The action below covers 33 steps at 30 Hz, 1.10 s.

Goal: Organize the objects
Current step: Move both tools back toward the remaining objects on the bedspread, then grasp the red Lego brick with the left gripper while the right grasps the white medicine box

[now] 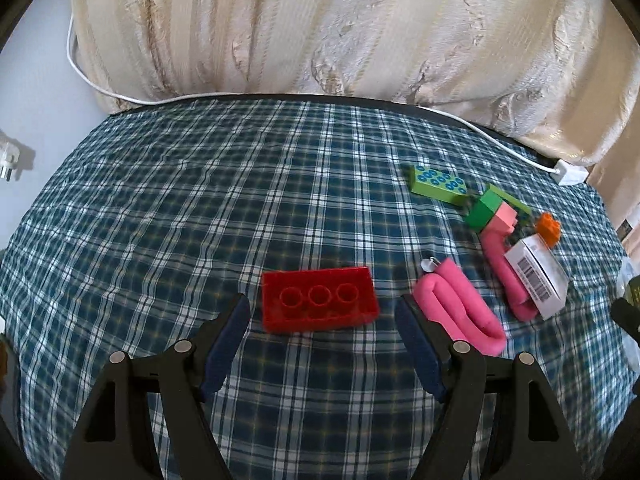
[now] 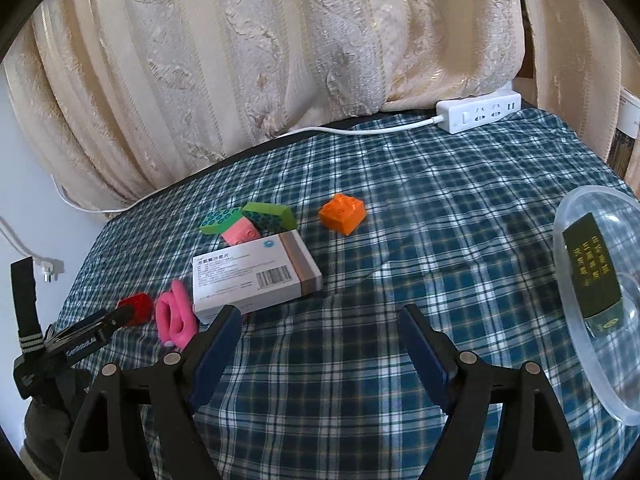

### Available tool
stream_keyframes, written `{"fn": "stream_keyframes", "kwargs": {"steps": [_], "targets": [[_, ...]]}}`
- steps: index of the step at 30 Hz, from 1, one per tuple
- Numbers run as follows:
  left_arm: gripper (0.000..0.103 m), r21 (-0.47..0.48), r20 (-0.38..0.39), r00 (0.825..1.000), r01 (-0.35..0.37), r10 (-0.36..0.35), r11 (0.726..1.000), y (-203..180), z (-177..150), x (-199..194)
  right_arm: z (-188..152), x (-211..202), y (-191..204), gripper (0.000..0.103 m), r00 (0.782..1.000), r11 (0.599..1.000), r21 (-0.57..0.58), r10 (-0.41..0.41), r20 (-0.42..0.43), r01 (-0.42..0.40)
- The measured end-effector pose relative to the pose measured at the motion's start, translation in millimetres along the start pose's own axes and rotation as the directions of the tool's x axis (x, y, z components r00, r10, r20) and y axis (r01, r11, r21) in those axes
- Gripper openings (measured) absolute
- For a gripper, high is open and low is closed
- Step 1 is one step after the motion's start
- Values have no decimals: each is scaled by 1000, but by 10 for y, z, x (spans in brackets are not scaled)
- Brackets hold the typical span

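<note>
Now both grippers hover with fingers released over the plaid tabletop, toys scattered ahead.
Left to right: the left gripper hangs with spread fingers, grasping nothing, the red brick just beyond them; a folded pink foam strip lies beside it, then the white medicine box, green bricks, the orange brick; the right gripper is empty; near right, a clear container holds a dark box.
</note>
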<state>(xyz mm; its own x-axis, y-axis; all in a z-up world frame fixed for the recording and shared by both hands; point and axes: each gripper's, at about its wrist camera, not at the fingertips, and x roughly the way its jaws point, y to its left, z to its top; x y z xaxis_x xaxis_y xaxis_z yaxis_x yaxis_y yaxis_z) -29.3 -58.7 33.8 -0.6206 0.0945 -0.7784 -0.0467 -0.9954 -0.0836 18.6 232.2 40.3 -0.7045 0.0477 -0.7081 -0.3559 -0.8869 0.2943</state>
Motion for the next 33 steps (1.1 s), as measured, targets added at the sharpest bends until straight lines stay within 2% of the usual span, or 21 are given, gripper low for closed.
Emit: {"fn": "stream_keyframes", "kwargs": {"steps": [20, 24, 33], "targets": [[76, -1, -11, 1000, -11, 11, 1000, 19, 66, 215, 36, 162, 193, 84, 999, 999, -30, 18, -26, -19], [67, 10, -10, 1000, -5, 5, 1000, 6, 39, 215, 51, 193, 230, 84, 999, 999, -34, 23, -27, -24], [67, 42, 39, 999, -7, 6, 999, -43, 26, 102, 103, 287, 257, 86, 999, 999, -28, 37, -34, -38]]}}
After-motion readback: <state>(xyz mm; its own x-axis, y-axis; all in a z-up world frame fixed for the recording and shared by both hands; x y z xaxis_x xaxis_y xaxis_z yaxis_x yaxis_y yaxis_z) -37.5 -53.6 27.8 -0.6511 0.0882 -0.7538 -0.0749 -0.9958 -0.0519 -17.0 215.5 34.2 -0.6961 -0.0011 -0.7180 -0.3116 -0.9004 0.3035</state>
